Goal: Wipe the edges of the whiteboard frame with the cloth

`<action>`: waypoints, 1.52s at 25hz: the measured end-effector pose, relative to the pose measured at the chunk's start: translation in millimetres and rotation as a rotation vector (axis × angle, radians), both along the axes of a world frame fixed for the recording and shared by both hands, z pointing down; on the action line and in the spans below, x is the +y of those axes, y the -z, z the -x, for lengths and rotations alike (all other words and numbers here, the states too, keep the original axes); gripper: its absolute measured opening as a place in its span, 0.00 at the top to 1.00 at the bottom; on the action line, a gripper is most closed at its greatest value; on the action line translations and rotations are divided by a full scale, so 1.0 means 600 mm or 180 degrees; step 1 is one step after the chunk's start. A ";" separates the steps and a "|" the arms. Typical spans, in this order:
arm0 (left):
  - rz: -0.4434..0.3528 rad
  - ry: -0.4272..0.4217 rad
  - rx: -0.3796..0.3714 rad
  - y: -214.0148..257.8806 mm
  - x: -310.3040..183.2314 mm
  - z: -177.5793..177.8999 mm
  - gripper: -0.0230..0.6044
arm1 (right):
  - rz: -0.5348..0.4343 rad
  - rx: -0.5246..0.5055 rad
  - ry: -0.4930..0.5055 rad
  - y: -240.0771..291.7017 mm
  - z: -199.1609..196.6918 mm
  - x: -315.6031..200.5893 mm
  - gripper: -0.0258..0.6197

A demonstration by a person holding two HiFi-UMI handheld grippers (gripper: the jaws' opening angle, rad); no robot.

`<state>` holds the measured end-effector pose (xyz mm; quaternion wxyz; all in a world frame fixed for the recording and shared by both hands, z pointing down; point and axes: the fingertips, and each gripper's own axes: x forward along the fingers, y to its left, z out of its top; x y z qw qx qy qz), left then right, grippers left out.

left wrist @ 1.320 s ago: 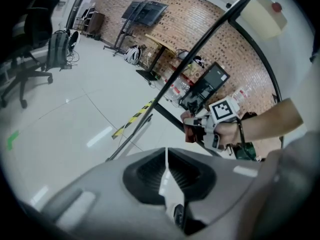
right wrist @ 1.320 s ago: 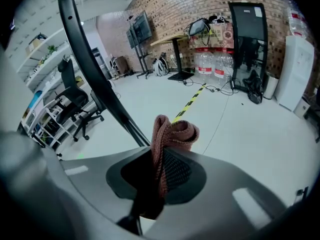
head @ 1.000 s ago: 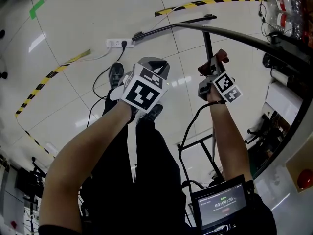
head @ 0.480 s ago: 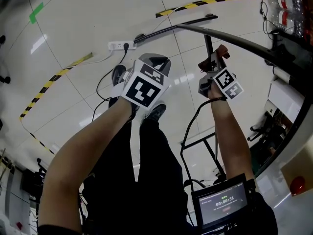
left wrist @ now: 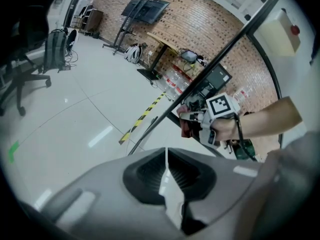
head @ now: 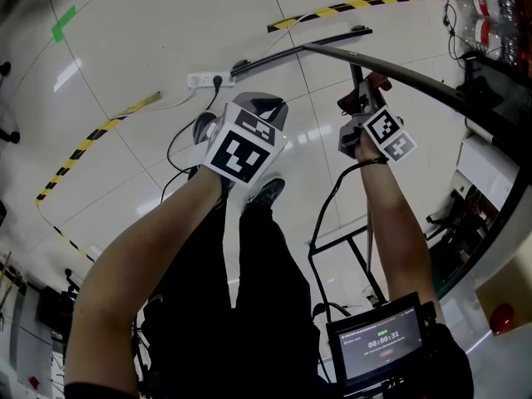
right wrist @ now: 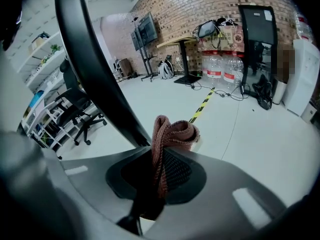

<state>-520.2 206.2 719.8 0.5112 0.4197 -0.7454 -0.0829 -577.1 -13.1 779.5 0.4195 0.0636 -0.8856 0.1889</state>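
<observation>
The whiteboard frame (head: 399,71) is a dark bar that curves across the upper right of the head view. My right gripper (head: 359,100) is just under it, shut on a folded reddish-brown cloth (head: 376,81). In the right gripper view the cloth (right wrist: 170,133) sticks up from between the jaws, right beside the dark frame edge (right wrist: 85,59). Whether the cloth touches the frame I cannot tell. My left gripper (head: 259,106) hangs over the floor to the left, jaws shut together and empty (left wrist: 166,154). Its view shows the right gripper (left wrist: 210,118), the cloth (left wrist: 187,128) and the frame edge (left wrist: 235,39).
The whiteboard's stand legs (head: 345,243) and a cable run below the right arm. A power strip (head: 208,79) and yellow-black tape (head: 366,3) lie on the tiled floor. Water bottles (head: 486,11) stand at the top right. An office chair (right wrist: 80,119) is to the left. A small screen (head: 378,347) is near my body.
My right gripper has moved the cloth a little up the picture, closer to the frame bar. The left gripper has hardly moved.
</observation>
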 end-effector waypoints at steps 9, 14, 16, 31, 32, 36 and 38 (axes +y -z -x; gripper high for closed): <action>-0.0031 0.0003 -0.0018 0.000 0.002 0.013 0.94 | 0.0002 -0.0101 0.0303 0.005 0.044 0.017 0.87; 0.0014 0.0013 0.0055 -0.007 0.008 0.005 0.94 | -0.0018 -0.0093 0.0178 0.000 0.050 0.022 0.87; -0.0006 -0.0007 0.0054 -0.005 0.005 0.000 0.94 | -0.0045 -0.0098 0.0201 0.001 0.053 0.025 0.87; 0.0001 -0.0173 0.0009 -0.001 -0.026 -0.025 0.94 | -0.0211 -0.0149 0.0686 0.009 0.061 0.047 0.87; -0.0002 -0.0179 -0.0003 0.000 -0.030 -0.026 0.94 | -0.0196 -0.0158 0.0718 0.010 0.059 0.050 0.87; -0.0013 -0.0232 -0.0108 0.008 -0.040 -0.027 0.94 | 0.0143 -0.0235 0.0860 0.022 0.045 0.078 0.87; -0.0001 -0.0255 -0.0166 0.008 -0.039 -0.023 0.95 | 0.0330 -0.0248 0.0941 0.029 0.037 0.095 0.87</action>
